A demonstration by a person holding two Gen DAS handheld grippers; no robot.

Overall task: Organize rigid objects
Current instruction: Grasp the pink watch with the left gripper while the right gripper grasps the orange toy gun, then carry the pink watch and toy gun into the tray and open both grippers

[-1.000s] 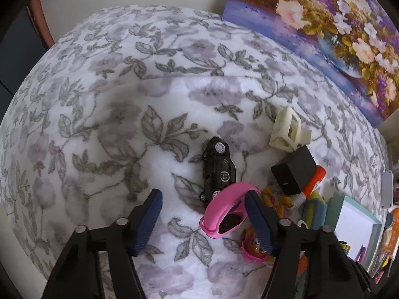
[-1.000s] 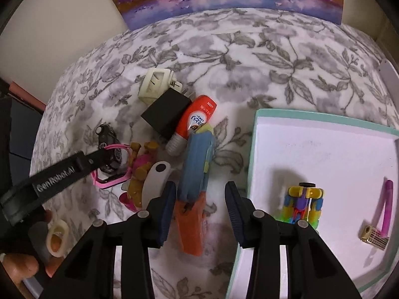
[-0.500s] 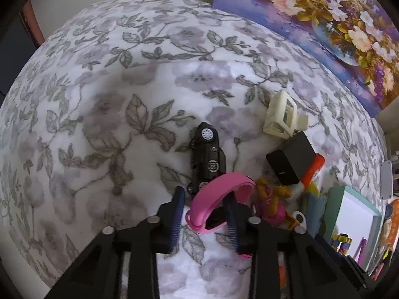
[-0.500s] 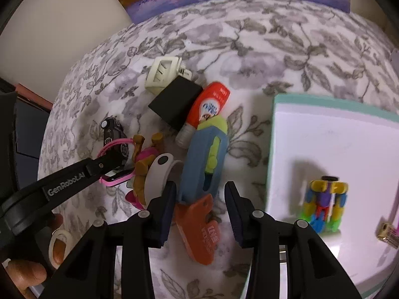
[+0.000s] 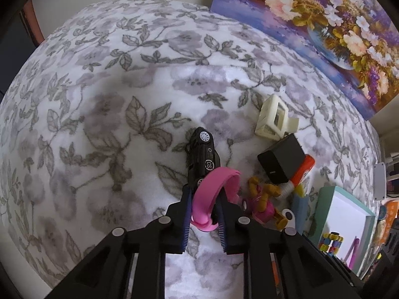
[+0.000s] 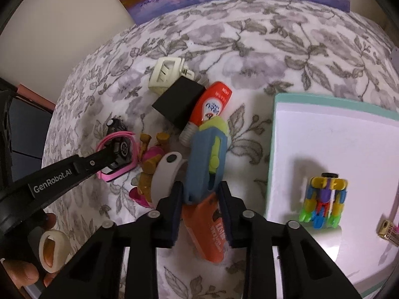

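Note:
My left gripper is shut on a pink wristband, held on edge just in front of a black toy car. In the right wrist view the same gripper holds the wristband over the car. My right gripper has its fingers pressed against the near end of a blue and green cutter, which lies over an orange cutter. A teal-rimmed white tray to the right holds a coloured block figure.
The pile on the flowered cloth holds a cream plastic frame, a black box, a red and white tube, a white band and a pink and brown toy. A flower painting leans at the back. A hand holds the left gripper.
The left gripper went from wide open to shut on the pink wristband and lifted it on edge. The right gripper moved forward and narrowed onto the blue cutter.

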